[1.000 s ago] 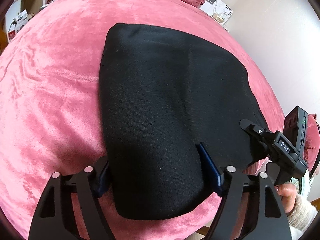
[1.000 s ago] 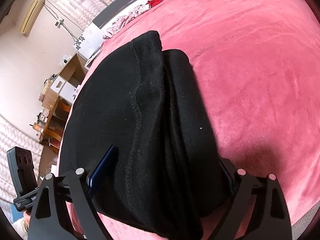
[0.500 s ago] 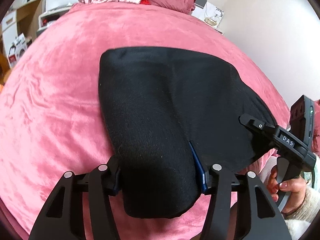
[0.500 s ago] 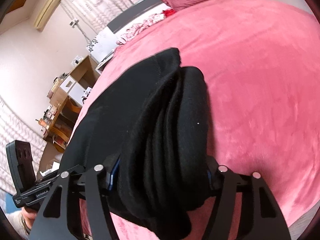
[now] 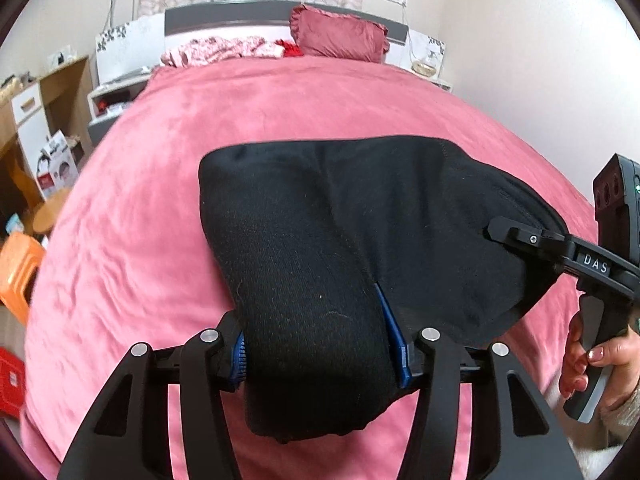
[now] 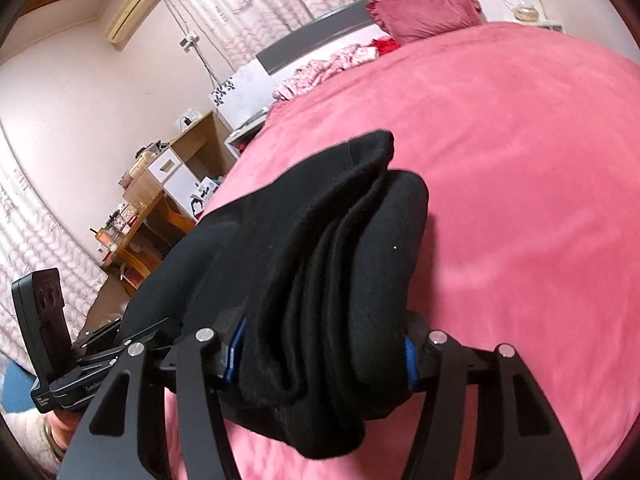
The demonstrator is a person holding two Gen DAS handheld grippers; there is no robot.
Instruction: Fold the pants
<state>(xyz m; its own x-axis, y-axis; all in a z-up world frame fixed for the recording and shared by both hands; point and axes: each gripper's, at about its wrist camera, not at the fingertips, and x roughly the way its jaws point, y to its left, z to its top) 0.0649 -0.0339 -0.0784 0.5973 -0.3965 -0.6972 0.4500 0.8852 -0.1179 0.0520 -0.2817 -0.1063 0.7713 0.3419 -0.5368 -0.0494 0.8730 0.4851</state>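
Left wrist view: left gripper (image 5: 318, 344) at 6 o'clock, jaws about half open and clamped on a thick folded roll of the black pants (image 5: 400, 220). Blue pads (image 5: 394, 344) pressed into the cloth on both sides. Rolled end bulging out below the fingers toward 6 o'clock.

Rest of the garment fanned from the grip toward 12 and 2 o'clock, the far edge resting on the pink bed cover (image 5: 280, 120). Near part raised off the cover, sagging between the two grips (a shallow hammock shape).

Other tool at 3 o'clock in this view, its fingertip against the garment's right edge. Bare hand (image 5: 592, 368) at 4 o'clock, wrapped round that tool's handle, knit cuff at the wrist.

Right wrist view: right gripper (image 6: 324, 350) at 6 o'clock, jaws closing, at about half width, several stacked folds of the pants between them. Pads touching and denting the bundle on both sides. Bundle running from the jaws toward 12 o'clock, layered edges visible, tip touching the cover. Loose end hanging below the fingers.

Left tool at 8 o'clock here, at the garment's far corner.

Maroon pillow (image 5: 340, 36) at 12 o'clock against the headboard, patterned cloth (image 5: 220, 50) heaped just beside it at 11 o'clock. Both well apart from the pants.
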